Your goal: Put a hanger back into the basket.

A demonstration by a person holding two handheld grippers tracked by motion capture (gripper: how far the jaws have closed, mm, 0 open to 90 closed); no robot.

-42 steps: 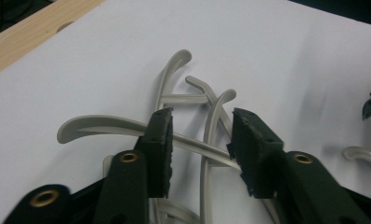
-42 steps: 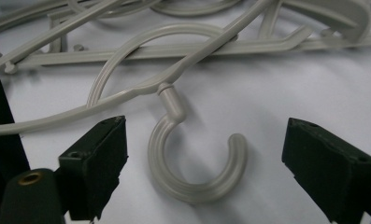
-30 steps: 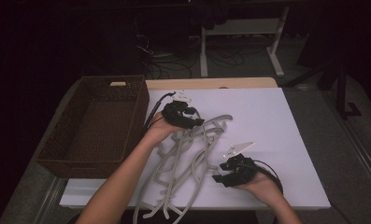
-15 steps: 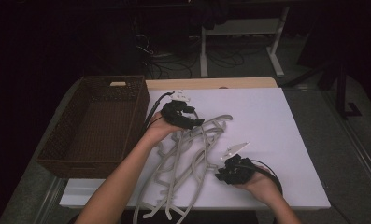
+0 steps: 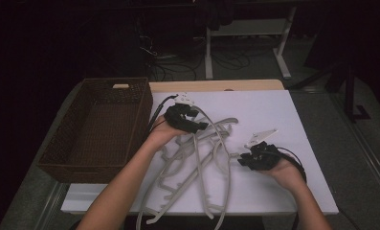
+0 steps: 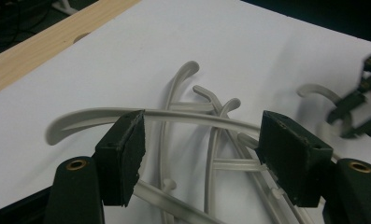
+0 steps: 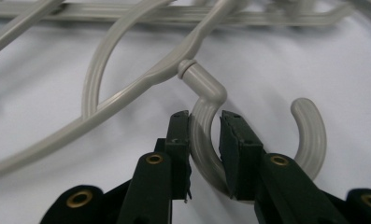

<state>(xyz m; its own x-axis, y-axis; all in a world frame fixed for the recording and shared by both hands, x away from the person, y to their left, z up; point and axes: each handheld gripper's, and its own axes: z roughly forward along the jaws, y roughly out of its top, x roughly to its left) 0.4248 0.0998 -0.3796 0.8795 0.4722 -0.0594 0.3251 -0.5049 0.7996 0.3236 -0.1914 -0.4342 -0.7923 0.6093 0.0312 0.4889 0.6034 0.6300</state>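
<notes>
My right gripper point(image 7: 205, 140) is clamped on a hanger's hook point(image 7: 210, 140), after closing on it just now. That hanger point(image 5: 211, 158) lies in the grey tangle on the white board point(image 5: 273, 110), between my 2 hands. My left gripper point(image 6: 202, 154) is released, jaws wide above the pile, a hanger arm point(image 6: 192, 116) passing between them untouched. The basket point(image 5: 53, 153) sits just left of the board.

the high view is dim, dark beyond the brighter white board point(image 5: 283, 120), while both gripper views are evenly lit, soft shadows under the hangers point(image 7: 141, 79), near jaws slightly blurred.
</notes>
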